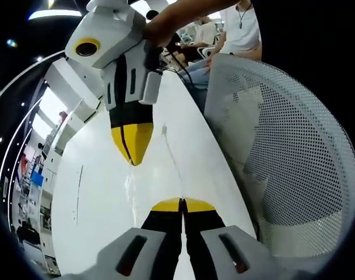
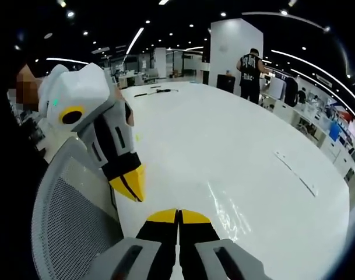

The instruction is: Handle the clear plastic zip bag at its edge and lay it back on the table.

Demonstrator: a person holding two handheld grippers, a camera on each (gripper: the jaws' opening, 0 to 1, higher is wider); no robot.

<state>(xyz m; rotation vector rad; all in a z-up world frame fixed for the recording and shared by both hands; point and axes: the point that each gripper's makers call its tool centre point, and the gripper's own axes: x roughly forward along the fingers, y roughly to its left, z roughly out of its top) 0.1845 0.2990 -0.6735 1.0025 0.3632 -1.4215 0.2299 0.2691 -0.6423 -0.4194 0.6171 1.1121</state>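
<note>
The clear plastic zip bag [image 1: 172,156] is hard to see over the white table [image 1: 95,192]; a thin edge line and faint glints mark it. That edge runs down into my left gripper [image 1: 182,203], whose yellow tips are shut on it. My right gripper [image 1: 134,158] comes in from above, held by a hand, with its tips shut and glints of film just below them. In the right gripper view, my right gripper [image 2: 178,216] is shut at the bottom, bag glints [image 2: 227,205] lie beside it, and my left gripper [image 2: 132,188] points down close by.
A white mesh chair back [image 1: 282,146] stands right against the table edge, also seen as a mesh chair back [image 2: 66,221]. Seated people [image 1: 241,29] are beyond it. A standing person [image 2: 250,69], dark items [image 2: 154,90] and a thin strip [image 2: 294,169] are farther off.
</note>
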